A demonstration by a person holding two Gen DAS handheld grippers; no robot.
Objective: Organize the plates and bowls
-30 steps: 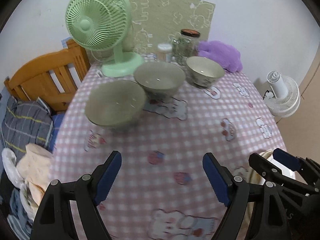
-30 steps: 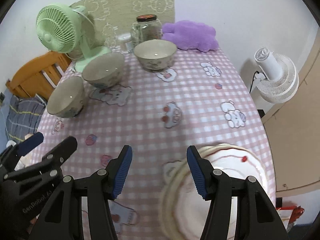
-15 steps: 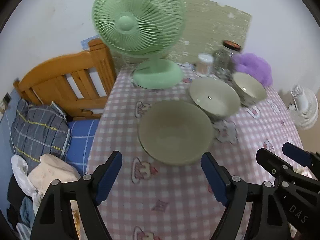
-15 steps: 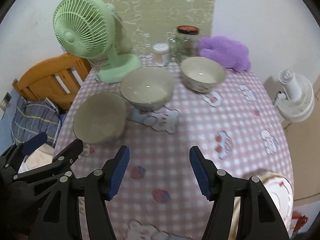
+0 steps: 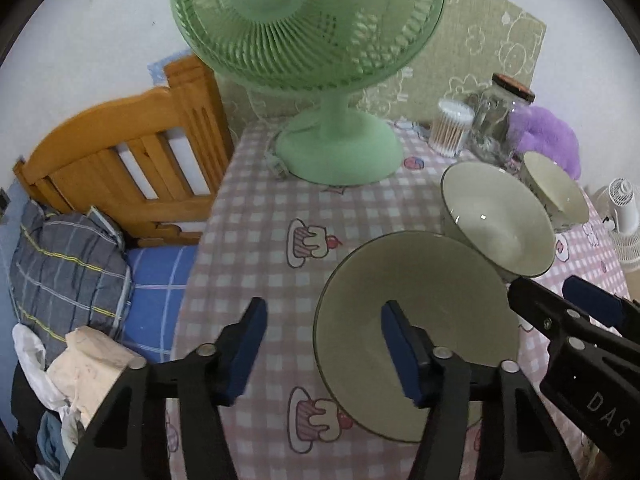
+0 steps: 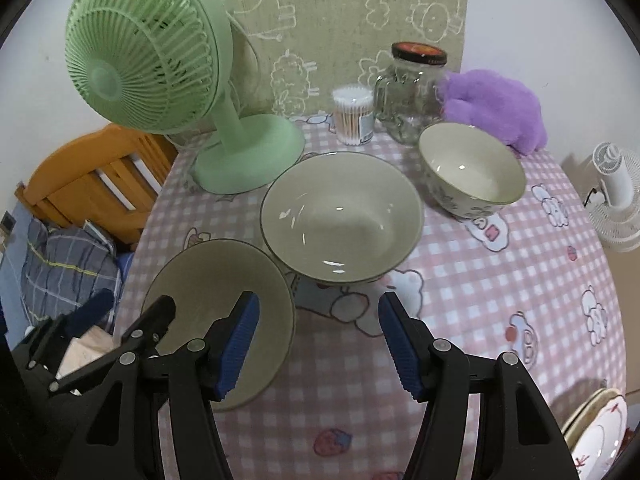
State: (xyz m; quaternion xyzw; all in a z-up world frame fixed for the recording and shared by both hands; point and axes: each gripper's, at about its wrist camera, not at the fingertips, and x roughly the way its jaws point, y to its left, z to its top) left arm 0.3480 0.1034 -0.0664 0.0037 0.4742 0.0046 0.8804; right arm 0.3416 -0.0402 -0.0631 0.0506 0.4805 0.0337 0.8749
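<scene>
Left wrist view first: my left gripper is straddling the near-left rim of the nearest bowl, one blue pad outside over the checked tablecloth, the other inside the bowl. The jaws have just been closing, with the rim between them, but I can't see the pads pressing on it, so I call it released, not yet gripping. My worry here: that bowl sits close to the table's left edge, with the bed below. If I clamp off-centre on a thin, sloped, glazed wall, it could slip out or tip as I lift. The middle bowl looks to be touching or just beside it, so a careless tilt could knock the two together. The green fan stands near behind; a high swing could catch it.

Right wrist view now: my right gripper hangs released over bare cloth, nothing between its pads, just in front of the middle bowl. The far bowl sits near the glass jar and cotton swabs. The plates are stacked at the near right edge, partly out of frame. The risk here is both grippers crowding each other, as my left one is just beside.
</scene>
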